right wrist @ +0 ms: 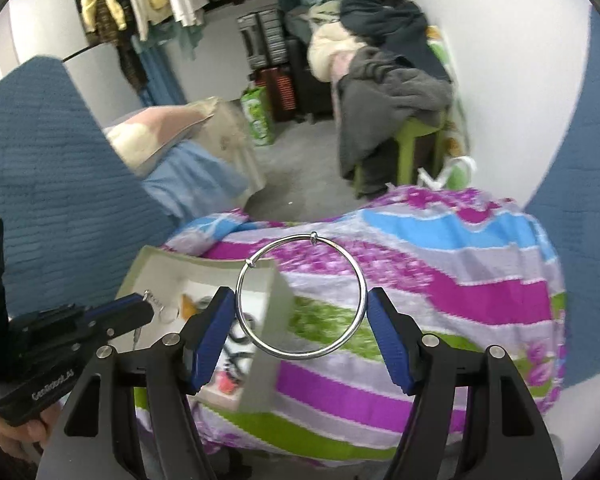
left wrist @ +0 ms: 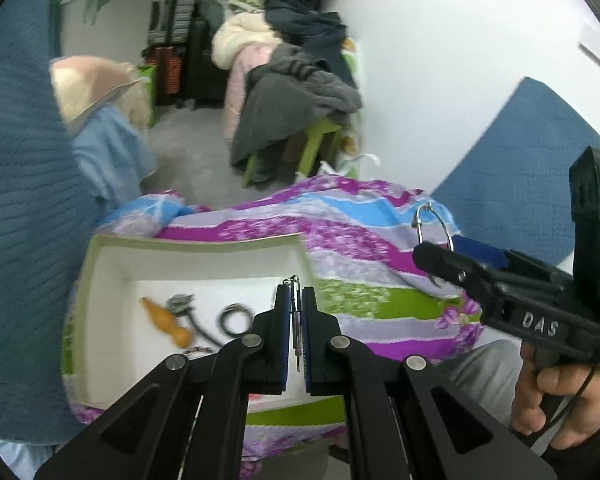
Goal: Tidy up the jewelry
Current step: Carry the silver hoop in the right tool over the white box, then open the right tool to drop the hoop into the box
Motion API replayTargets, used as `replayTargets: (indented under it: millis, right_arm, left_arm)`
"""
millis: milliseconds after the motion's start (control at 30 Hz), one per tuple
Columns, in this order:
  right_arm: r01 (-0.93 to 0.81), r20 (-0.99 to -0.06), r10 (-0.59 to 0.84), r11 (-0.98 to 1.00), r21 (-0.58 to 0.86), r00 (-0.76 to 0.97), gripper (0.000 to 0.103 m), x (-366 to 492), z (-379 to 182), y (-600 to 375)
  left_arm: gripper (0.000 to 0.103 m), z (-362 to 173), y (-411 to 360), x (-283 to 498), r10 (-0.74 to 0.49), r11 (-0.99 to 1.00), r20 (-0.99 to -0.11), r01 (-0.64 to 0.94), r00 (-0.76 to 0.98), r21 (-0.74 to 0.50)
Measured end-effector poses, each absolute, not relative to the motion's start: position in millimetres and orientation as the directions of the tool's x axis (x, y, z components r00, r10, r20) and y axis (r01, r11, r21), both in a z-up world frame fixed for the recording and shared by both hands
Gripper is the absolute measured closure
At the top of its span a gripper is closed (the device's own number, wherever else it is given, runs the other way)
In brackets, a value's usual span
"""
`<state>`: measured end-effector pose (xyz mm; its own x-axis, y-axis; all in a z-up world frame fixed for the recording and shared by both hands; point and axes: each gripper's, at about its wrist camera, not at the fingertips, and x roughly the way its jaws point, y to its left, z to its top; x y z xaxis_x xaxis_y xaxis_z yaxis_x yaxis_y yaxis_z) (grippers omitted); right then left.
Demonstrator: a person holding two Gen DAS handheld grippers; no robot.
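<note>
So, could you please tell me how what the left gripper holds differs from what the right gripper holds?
The left gripper pinches a thin, straight metal piece between nearly closed pads; the right gripper spans a large round silver bangle with pads wide apart. The thin piece hangs above the white box; the bangle sits over the striped cloth. Both are silvery metal.

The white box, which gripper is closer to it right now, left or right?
Left. The left gripper hangs over the white box, shut on a small metal piece. The right gripper holds the silver bangle off to the box's right, above the striped cloth.
</note>
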<state>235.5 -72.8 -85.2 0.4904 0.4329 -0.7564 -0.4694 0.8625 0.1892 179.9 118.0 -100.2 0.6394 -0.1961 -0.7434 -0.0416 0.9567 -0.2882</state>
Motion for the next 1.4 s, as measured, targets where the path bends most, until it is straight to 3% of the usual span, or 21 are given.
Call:
replayTargets:
  millis: [467,833,867,900,933,1000,1033,1133,1267,1400]
  right_arm:
    - [-0.549,-0.834,0.421,0.816,0.178,0.356,0.037,212.0,-162.3,2.5]
    - [-0.551,-0.843,0.431,0.809,0.203,0.322,0.036,212.3,-169.1,3.6]
    - [-0.55,-0.84,0.434,0.81,0.206,0.325,0.033,212.8,-166.5,1.8]
    - [-0.548,-0.836,0.438,0.81,0.207,0.331,0.03,213.2,-162.1,-0.3]
    - [-0.547,-0.832,0.44,0.811,0.206,0.338,0.028,213.4,-158.1,-2.2]
    - [-0.544,-0.824,0.444,0.813,0.206,0.352,0.02,214.5,-148.9,-6.2]
    - [-0.544,-0.819,0.448,0.813,0.206,0.359,0.02,215.3,-143.1,-8.6]
    - [-0.534,-0.804,0.452,0.82,0.205,0.386,0.019,216.0,-123.8,-16.8]
    - [-0.524,-0.758,0.464,0.83,0.191,0.458,0.0,207.7,-83.4,-31.1]
    - [-0.524,-0.689,0.487,0.832,0.181,0.536,0.0,190.3,-39.1,-48.4]
  left_arm:
    - [0.1,-170.9,174.4,162.4,-0.168,0.953,-0.81,-0.119,0.562,-0.28]
    - [0.097,-183.5,181.4,167.2,-0.189,0.942,-0.817,-0.134,0.545,-0.308]
    - [0.095,-181.0,182.0,167.5,-0.19,0.941,-0.816,-0.136,0.546,-0.31]
    - [0.085,-177.6,181.9,168.1,-0.184,0.941,-0.815,-0.141,0.549,-0.308]
    - [0.067,-172.9,182.5,167.1,-0.169,0.942,-0.813,-0.152,0.557,-0.299]
    - [0.041,-161.5,182.4,164.1,-0.139,0.946,-0.802,-0.16,0.581,-0.28]
    - [0.037,-157.2,182.0,162.9,-0.131,0.948,-0.797,-0.161,0.589,-0.275]
    - [0.037,-136.4,179.3,158.6,-0.11,0.953,-0.789,-0.16,0.604,-0.256]
    - [0.037,-95.3,174.3,142.1,-0.075,0.961,-0.759,-0.156,0.646,-0.227]
    - [0.034,-52.2,168.4,120.5,-0.042,0.965,-0.72,-0.158,0.693,-0.208]
